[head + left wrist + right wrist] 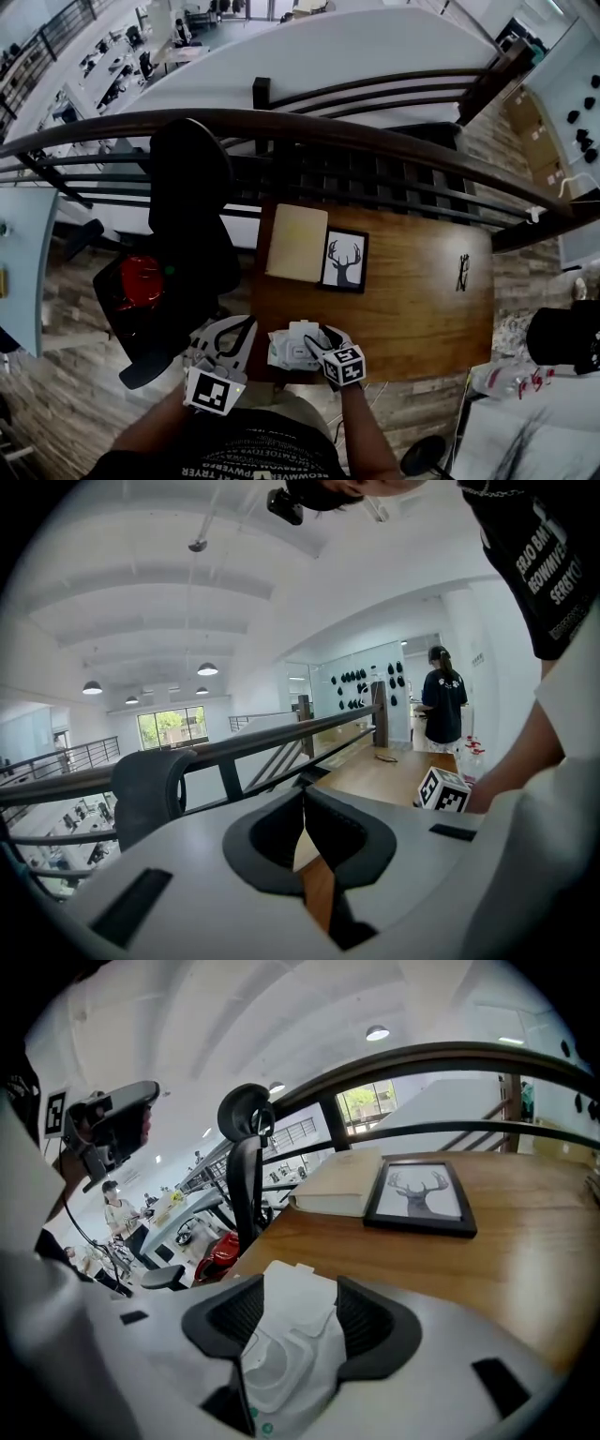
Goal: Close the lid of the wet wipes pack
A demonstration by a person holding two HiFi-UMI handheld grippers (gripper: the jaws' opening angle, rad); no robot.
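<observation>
A: Where is the pack [279, 1365]?
B: On the table [525, 1241], at its near edge, lid [298, 1286] raised, between the jaws of your right gripper [298, 1324].
A: Gripping it?
B: No: jaws apart, straddling it, probably to press the lid down. Your left gripper [303, 806], jaws together and empty, hangs alongside.

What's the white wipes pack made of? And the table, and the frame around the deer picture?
Wet wipes pack: soft white plastic film, going by its crinkles; its lid looks like stiffer plastic.
Table: wood or veneer, brown grain, glossy sheen.
Picture frame: black, matte; wood or plastic, can't tell.
</observation>
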